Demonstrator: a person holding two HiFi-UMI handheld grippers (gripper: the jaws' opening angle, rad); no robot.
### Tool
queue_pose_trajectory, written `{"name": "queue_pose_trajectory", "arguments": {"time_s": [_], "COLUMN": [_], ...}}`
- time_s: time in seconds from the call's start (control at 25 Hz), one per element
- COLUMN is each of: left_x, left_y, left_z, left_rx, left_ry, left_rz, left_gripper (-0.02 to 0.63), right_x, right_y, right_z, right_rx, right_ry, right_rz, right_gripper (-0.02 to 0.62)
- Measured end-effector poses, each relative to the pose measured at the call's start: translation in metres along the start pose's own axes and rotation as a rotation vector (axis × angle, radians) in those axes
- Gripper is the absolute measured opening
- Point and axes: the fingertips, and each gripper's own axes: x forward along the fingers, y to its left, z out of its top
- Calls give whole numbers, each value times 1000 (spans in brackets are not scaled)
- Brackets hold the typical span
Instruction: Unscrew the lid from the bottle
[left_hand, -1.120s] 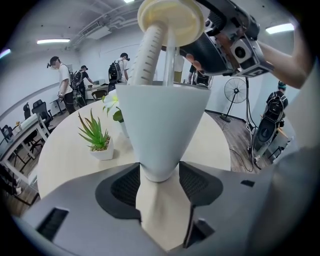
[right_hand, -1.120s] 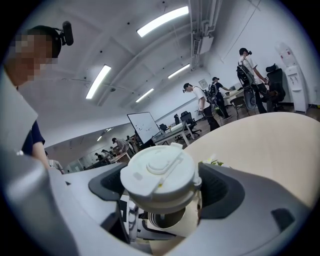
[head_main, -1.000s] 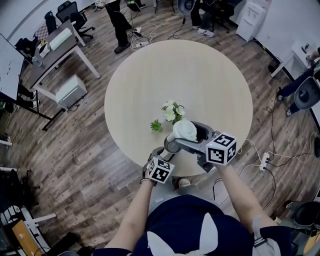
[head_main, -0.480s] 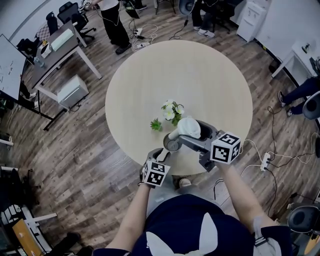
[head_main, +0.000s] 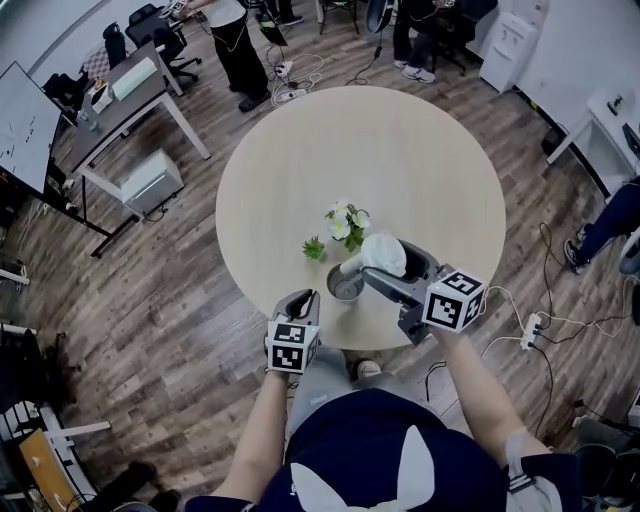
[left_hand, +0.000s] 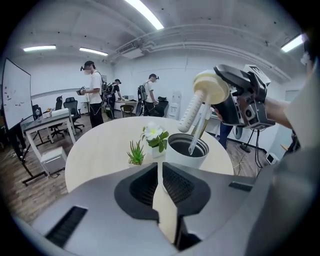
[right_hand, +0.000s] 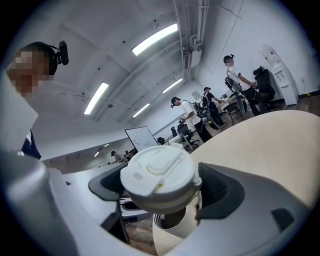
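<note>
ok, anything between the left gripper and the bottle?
Nothing visible: only bare table lies between the left gripper, jaws closing on nothing, and the bottle. The right gripper holds the lid above it.

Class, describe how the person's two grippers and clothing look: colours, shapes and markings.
Both the left gripper and right gripper are grey moulded bodies with dark ribbed pads. Each carries a white marker cube printed with black square patterns. The left one's jaws are closing, nothing between them. The person wears a dark blue top; forearms uncovered.
</note>
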Motion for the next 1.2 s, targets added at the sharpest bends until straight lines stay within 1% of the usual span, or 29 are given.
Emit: {"name": "queue_pose_trajectory", "arguments": {"time_s": [0.2,0.32,0.56,0.88,1.2], "left_x": [-12,-21,-33,-40,-45], "left_y": [-1,-4,-14,-20,-33], "left_z": [11,21,36,36,43], "left_rx": [-38,-41,-46,-52,-47], "left_ry": [-44,-81,-127,-141,-168], "left_rz": [-7,-7,6,12,17], "left_gripper": [38,31,21,21,21], "right_x": [-8,-14,-26,-35,-47], "right_y": [5,9,13,22,23], "right_z": [5,7,10,9,15], "right_rx": [5,-6,-24,-30,-27], "right_ry": [-46,-70,-103,-125,-147], "right_rz": [5,-1,-8,-2,9], "right_gripper": [442,442,442,442,442]}}
